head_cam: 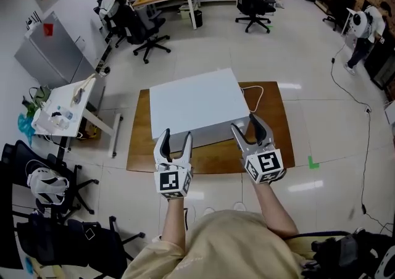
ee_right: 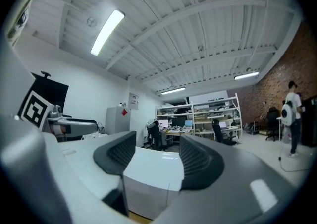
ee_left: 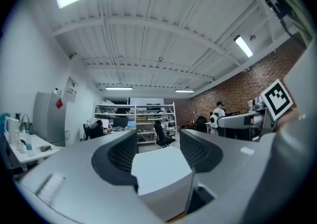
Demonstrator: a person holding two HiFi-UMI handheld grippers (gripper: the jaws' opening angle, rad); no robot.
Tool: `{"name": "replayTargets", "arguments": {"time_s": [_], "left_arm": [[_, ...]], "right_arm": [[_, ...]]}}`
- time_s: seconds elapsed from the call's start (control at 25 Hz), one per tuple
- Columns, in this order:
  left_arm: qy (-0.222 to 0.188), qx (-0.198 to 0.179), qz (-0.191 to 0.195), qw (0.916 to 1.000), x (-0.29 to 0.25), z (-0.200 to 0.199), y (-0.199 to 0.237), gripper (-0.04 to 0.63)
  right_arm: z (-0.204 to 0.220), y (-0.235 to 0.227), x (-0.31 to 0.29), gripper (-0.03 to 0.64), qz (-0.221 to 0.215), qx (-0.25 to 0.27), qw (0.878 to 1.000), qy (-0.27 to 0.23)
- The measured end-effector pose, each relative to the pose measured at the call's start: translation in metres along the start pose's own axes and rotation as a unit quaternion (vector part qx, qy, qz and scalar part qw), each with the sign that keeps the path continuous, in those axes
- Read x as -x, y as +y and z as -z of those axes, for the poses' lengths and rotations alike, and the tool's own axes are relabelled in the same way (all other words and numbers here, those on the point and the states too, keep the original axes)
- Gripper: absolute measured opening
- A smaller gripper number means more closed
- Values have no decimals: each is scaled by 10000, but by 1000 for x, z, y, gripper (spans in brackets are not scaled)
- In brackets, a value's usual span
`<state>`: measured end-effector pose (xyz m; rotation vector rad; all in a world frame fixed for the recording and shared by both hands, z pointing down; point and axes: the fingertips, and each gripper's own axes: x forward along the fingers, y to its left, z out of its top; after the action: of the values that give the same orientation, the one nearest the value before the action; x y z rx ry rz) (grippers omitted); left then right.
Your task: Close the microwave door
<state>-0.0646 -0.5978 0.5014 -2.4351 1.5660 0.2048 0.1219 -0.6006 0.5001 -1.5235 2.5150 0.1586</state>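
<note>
White box-shaped microwave [head_cam: 194, 105] sitting in the middle of low brown wooden bench [head_cam: 274, 142], inside hidden from view. Left gripper [head_cam: 176, 137] and right gripper [head_cam: 247, 124] held side by side just before its near side. Both with jaws apart, clamped on nothing, the microwave showing beyond each gap.

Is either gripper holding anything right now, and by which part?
Nothing is held. The left gripper and the right gripper both stand open, clear of the microwave.
</note>
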Motion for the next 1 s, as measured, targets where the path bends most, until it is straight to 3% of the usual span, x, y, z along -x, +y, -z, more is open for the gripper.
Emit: {"name": "replayTargets", "arguments": {"time_s": [0.08,0.16,0.28,0.6,0.8,1.0], "left_arm": [[94,-170,-197,9996,11,-2,4,259],[464,-214,-302,9982,21,1,4,261],[129,-266,-334,9990,23,-8,3,261],[207,-43,-228,9995,23,2,-7,259],[170,-282,-199,9993,30,4,-12,259],[226,-223,-200,9993,28,0,-18,259]], "right_arm": [[-5,4,4,240,57,212,9997,-53],[-6,8,6,225,35,324,9994,-64],[-4,14,7,225,-89,311,9995,-31],[-2,26,7,222,-244,327,9991,123],[2,30,17,222,-243,344,9991,106],[-4,27,20,222,-192,402,9990,87]]}}
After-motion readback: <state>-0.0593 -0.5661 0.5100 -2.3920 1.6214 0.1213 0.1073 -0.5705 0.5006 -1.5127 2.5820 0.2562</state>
